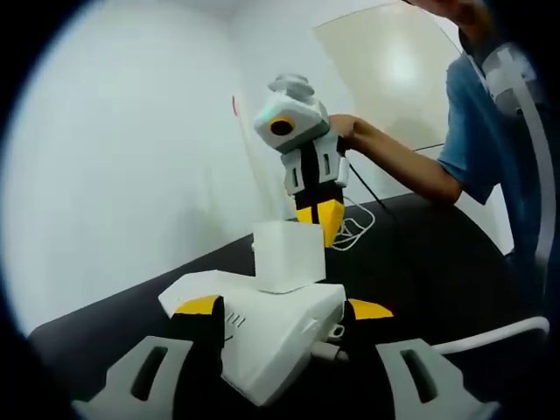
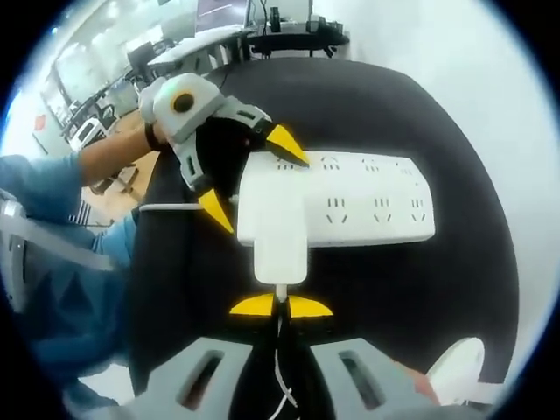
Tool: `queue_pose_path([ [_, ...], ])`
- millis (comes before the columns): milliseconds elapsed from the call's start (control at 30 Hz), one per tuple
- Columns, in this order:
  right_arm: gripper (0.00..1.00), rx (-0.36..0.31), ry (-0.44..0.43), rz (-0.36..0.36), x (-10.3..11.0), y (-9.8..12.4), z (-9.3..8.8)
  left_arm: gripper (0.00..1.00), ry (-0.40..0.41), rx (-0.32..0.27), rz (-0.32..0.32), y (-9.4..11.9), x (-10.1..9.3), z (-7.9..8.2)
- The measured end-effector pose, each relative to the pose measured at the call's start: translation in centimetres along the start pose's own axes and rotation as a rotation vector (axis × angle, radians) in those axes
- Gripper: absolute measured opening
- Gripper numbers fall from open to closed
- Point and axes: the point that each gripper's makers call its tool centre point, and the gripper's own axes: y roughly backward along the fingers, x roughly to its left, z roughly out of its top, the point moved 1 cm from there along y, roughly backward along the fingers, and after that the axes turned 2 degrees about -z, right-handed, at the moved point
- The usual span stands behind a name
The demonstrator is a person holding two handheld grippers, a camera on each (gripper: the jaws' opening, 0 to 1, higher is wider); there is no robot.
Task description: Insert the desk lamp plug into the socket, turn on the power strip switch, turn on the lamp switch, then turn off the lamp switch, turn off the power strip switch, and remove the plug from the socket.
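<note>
A white power strip (image 2: pixel 367 206) lies on the black table, its near end (image 1: pixel 271 337) between my left gripper's (image 1: pixel 285 308) yellow-tipped jaws, which clamp its two long sides. The same left gripper (image 2: pixel 252 178) enters the right gripper view from the left, straddling that end. The lamp's white block plug (image 2: pixel 280 236) (image 1: pixel 284 254) sits in the end socket. My right gripper (image 2: pixel 282 306) has its tips nearly together on the thin white cord (image 2: pixel 280 293) just behind the plug. It hangs tips down behind the plug in the left gripper view (image 1: pixel 319 219).
The strip's thick white cable (image 1: pixel 490 337) runs off to the right across the round black table (image 2: pixel 455 289). Loose white cord (image 1: pixel 354 229) is coiled behind the plug. A white object (image 2: pixel 459 367) sits near the table edge. A person's arm (image 1: pixel 402 166) and blue sleeve are close.
</note>
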Motion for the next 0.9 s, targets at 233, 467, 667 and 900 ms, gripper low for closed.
queue_pose_path([
  [233,0.05,-0.109,-0.020,0.015,0.5,1.6,1.8,0.52,0.007,0.008,0.002,-0.3,-0.3,0.1],
  [467,0.05,-0.146,0.019,-0.022,0.6,2.1,2.8,0.53,0.012,0.008,0.005,0.0,-0.1,0.0],
  [667,0.05,-0.089,0.012,-0.017,0.1,1.3,1.6,0.52,0.005,0.005,-0.002,-0.2,-0.4,0.0],
  [900,0.04,0.003,-0.005,0.014,-0.1,-0.3,-0.3,0.50,-0.006,-0.002,0.002,-0.4,-0.9,0.4],
])
